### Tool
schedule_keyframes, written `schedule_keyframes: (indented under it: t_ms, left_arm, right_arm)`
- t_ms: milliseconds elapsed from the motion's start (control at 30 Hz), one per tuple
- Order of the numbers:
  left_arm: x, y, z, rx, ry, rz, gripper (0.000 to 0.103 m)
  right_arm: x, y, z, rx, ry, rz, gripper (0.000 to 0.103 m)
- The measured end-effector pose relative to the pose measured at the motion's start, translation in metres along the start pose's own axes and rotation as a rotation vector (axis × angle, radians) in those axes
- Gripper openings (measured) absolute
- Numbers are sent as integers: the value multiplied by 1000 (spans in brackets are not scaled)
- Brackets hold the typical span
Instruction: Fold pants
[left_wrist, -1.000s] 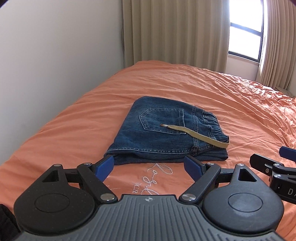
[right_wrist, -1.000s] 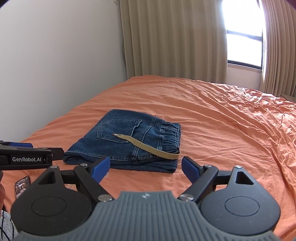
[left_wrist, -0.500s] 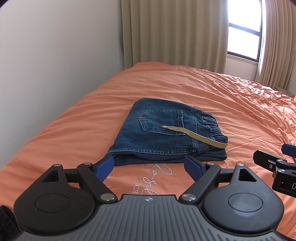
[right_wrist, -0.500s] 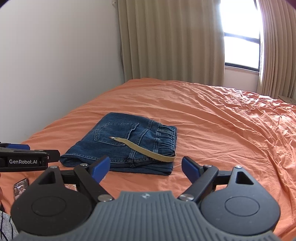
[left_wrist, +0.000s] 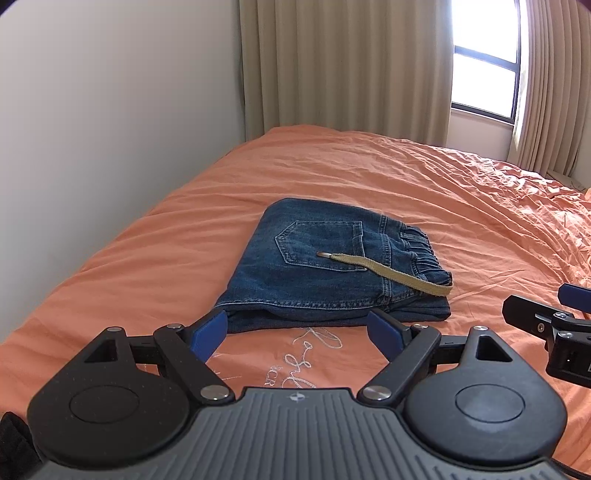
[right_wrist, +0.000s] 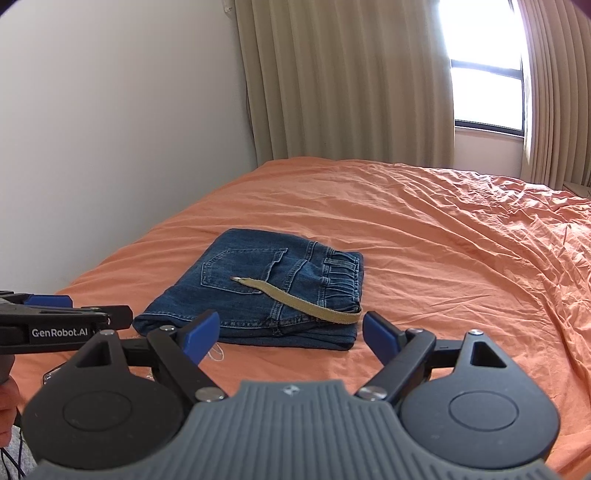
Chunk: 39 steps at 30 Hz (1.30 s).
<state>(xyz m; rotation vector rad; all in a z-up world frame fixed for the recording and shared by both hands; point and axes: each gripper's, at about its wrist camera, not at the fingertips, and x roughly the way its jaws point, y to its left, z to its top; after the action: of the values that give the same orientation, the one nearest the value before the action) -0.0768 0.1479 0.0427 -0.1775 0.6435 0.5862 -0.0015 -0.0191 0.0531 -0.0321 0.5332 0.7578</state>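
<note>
Blue denim pants (left_wrist: 332, 269) lie folded into a compact rectangle on the orange bed, back pocket up, with a tan drawstring (left_wrist: 388, 271) lying across them. They also show in the right wrist view (right_wrist: 266, 291), drawstring (right_wrist: 299, 299) on top. My left gripper (left_wrist: 297, 328) is open and empty, just short of the pants' near edge. My right gripper (right_wrist: 290, 332) is open and empty, also short of the near edge. The right gripper shows at the right in the left wrist view (left_wrist: 543, 321); the left gripper shows at the left in the right wrist view (right_wrist: 66, 325).
The orange bedsheet (left_wrist: 424, 184) is wrinkled, with white embroidered lettering (left_wrist: 314, 350) near the front. A white wall (left_wrist: 110, 129) runs along the left. Beige curtains (left_wrist: 343, 66) and a bright window (left_wrist: 484, 88) stand behind the bed.
Both grippers have drawn back and risen slightly from the pants, still open. The folded pants have not moved.
</note>
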Motion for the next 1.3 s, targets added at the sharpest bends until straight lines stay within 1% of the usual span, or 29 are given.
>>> schedule_keyframes:
  t_ms: [533, 1300]
  left_arm:
    - [0, -2, 0, 13, 6, -6, 100]
    - [0, -1, 0, 16, 4, -3, 100]
  right_arm:
    - [-2, -2, 0, 19, 9, -14, 81]
    - [-4, -3, -2, 27, 14, -11, 81]
